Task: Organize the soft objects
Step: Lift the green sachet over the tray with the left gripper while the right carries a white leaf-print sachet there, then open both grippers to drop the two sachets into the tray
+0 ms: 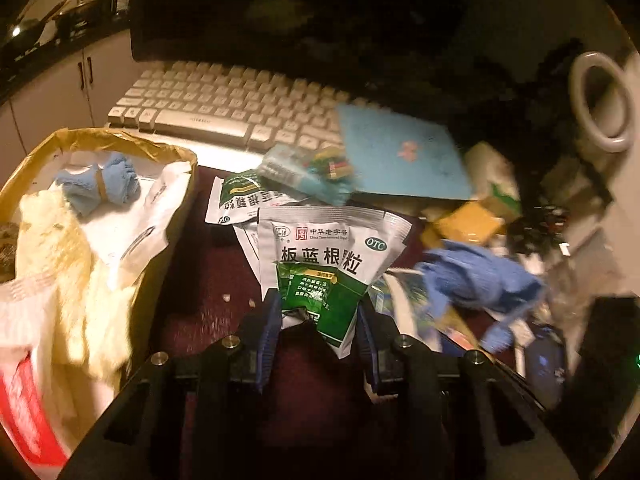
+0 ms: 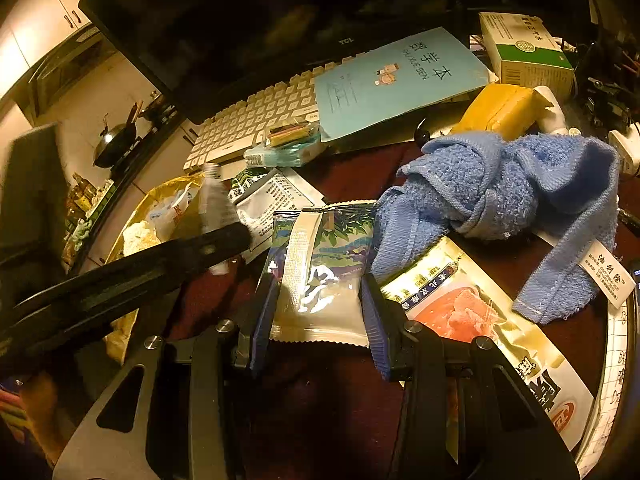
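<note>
My left gripper (image 1: 320,320) is shut on the lower end of a green-and-white medicine sachet (image 1: 332,264), which stands up between the blue pads. More sachets (image 1: 232,204) lie behind it. At my left is a gold-rimmed bag (image 1: 120,144) holding a rolled blue cloth (image 1: 100,188) and a cream cloth (image 1: 60,240). My right gripper (image 2: 318,320) is shut on a leaf-printed snack packet (image 2: 320,272), its pads against both side edges. A crumpled blue towel (image 2: 500,188) lies just beyond, to the right, over a packet with a red picture (image 2: 460,308).
A white keyboard (image 1: 208,108) and dark monitor (image 2: 240,20) stand behind. A light blue notebook (image 2: 396,76) leans on the keyboard. A yellow pack (image 2: 496,108), a green-and-white box (image 2: 524,48) and cables crowd the back right. The dark red tabletop (image 1: 200,280) shows between bag and sachets.
</note>
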Demonstrator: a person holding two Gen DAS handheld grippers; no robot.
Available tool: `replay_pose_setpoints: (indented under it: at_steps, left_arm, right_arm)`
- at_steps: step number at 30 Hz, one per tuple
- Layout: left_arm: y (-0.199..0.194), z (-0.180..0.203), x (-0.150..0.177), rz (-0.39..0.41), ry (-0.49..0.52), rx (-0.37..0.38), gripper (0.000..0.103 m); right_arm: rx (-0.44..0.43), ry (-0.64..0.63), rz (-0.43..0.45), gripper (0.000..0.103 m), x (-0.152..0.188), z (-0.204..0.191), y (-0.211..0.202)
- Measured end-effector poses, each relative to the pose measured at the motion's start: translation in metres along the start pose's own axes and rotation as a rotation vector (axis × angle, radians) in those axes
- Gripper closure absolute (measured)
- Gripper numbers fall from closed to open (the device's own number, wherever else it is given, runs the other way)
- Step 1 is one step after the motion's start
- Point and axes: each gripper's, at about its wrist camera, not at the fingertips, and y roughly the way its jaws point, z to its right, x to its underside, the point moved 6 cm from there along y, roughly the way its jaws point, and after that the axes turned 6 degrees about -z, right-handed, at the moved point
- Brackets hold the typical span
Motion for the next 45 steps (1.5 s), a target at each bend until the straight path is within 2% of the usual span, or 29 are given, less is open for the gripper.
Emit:
replay_pose_setpoints:
  at_steps: [3,9,13,20,27,32,37,42,45]
  left_arm:
    - [-0.018,0.0,0.007,0.022,-0.008,0.052,0.067]
    - [-0.064,-0.014,0.019,0.075,-0.039,0.1,0.067]
    - [-0.101,-0.042,0.022,0.125,-0.086,0.085,0.067]
    - [-0.128,-0.09,0.012,0.191,-0.152,0.037,0.067]
    - [-0.119,-0.132,-0.003,0.176,-0.179,-0.016,0.067]
    - [-0.107,-0.154,-0.016,0.154,-0.178,-0.051,0.067]
    - [-0.084,-0.179,-0.022,0.104,-0.178,-0.142,0.067]
    - [-0.064,-0.191,-0.018,0.053,-0.201,-0.142,0.064]
    - [-0.061,-0.195,-0.014,0.052,-0.228,-0.095,0.061]
  right_arm:
    - [-0.01,-0.007,0.009,0.061,0.0,-0.002,-0.002]
    - [-0.042,-0.027,0.041,0.061,0.002,-0.009,-0.013]
    - [-0.089,-0.032,0.051,0.061,0.001,-0.022,-0.022]
    - [-0.191,-0.122,0.049,0.061,-0.006,-0.083,-0.027]
    - [-0.29,-0.195,-0.018,0.061,-0.028,-0.157,0.005]
    - [-0.204,-0.264,-0.069,0.061,-0.041,-0.191,0.05]
    - [-0.127,-0.277,-0.113,0.061,-0.037,-0.191,0.088]
    - [-0.144,-0.221,-0.145,0.058,-0.036,-0.182,0.103]
    - [-0.139,-0.214,-0.151,0.057,-0.036,-0.179,0.105]
